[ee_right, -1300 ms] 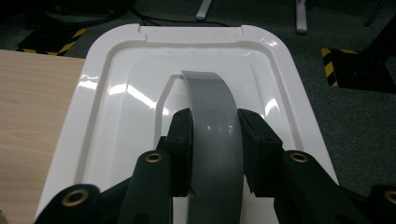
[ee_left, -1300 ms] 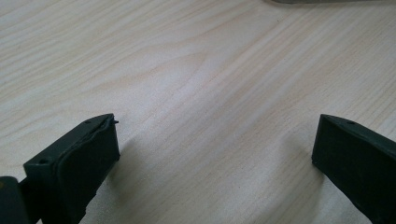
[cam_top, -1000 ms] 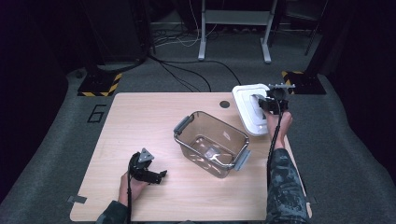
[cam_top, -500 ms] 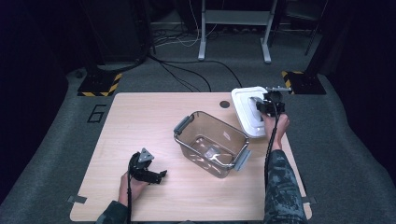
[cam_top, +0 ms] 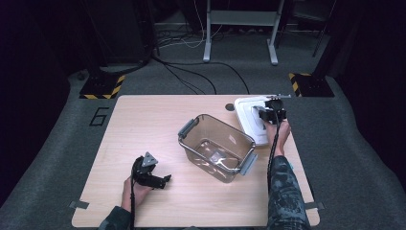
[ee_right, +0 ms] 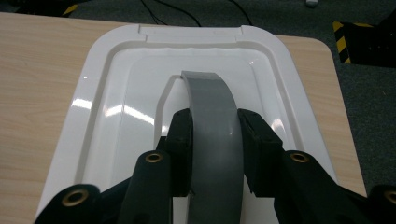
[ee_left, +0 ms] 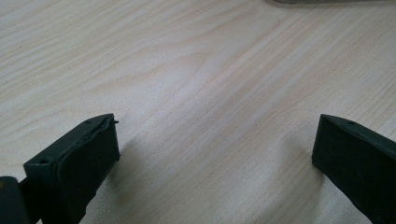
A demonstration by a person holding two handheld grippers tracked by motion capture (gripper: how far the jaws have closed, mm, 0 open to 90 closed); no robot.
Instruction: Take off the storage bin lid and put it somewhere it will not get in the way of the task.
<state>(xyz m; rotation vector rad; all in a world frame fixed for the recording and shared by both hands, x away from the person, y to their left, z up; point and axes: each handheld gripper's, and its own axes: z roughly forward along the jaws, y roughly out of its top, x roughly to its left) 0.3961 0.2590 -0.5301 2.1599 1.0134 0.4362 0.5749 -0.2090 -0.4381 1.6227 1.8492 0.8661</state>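
A white lid (cam_top: 245, 119) lies flat at the table's far right, with a grey arched handle (ee_right: 208, 95) along its middle. My right gripper (cam_top: 269, 115) is over it, shut on that handle; in the right gripper view both pads (ee_right: 183, 135) press the handle's sides around my right gripper's (ee_right: 215, 128) midpoint. A clear plastic bin (cam_top: 225, 124) with grey end handles stands open in the table's middle, left of the lid. My left gripper (cam_top: 162, 181) rests low at the near left, jaws wide apart over bare wood, my left gripper (ee_left: 217, 137) holding nothing.
The light wooden table (cam_top: 143, 124) sits on grey carpet, with a small round hole (cam_top: 229, 108) near its far edge. Cables and hazard-striped feet (cam_top: 100, 88) lie on the floor beyond. A sliver of the bin's base (ee_left: 327, 1) edges the left gripper view.
My right gripper has slid a little nearer along the lid, staying on the handle. The left gripper and the bin have not moved.
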